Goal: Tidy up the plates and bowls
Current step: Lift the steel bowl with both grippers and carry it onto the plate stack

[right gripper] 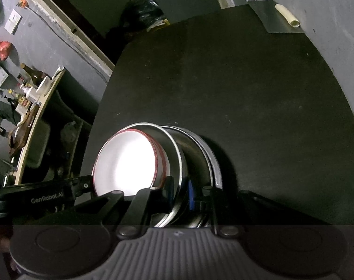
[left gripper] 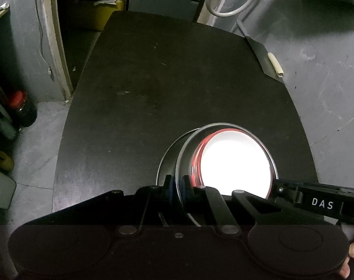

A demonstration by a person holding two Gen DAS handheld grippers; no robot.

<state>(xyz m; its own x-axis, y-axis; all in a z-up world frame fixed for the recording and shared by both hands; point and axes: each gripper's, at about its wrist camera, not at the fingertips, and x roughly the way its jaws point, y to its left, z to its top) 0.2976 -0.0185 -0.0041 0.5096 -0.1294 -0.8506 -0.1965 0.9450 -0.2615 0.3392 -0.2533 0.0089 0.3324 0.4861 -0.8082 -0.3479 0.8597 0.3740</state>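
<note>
1. The dark, matt black tabletop [left gripper: 177, 81] is bare except for the stack of dishes near its front edge, where both grippers meet.
2. The stack is a round steel plate with an upright rim [left gripper: 185, 163], a second steel plate [right gripper: 212, 156] nested under it, and a white plate with a red rim [left gripper: 235, 163] lying inside the top one.
3. The left gripper [left gripper: 177, 186] pinches the steel rim on its side, jaws pressed together on the thin wall.
4. The right gripper [right gripper: 180, 191] pinches the opposite rim the same way.
5. Judged step: the stack is being carried or set down two-handed; whether its base touches the tabletop I cannot tell.
6. The next move calls for level, matched hands, then releasing both rims together so the white plate does not slide.
</note>
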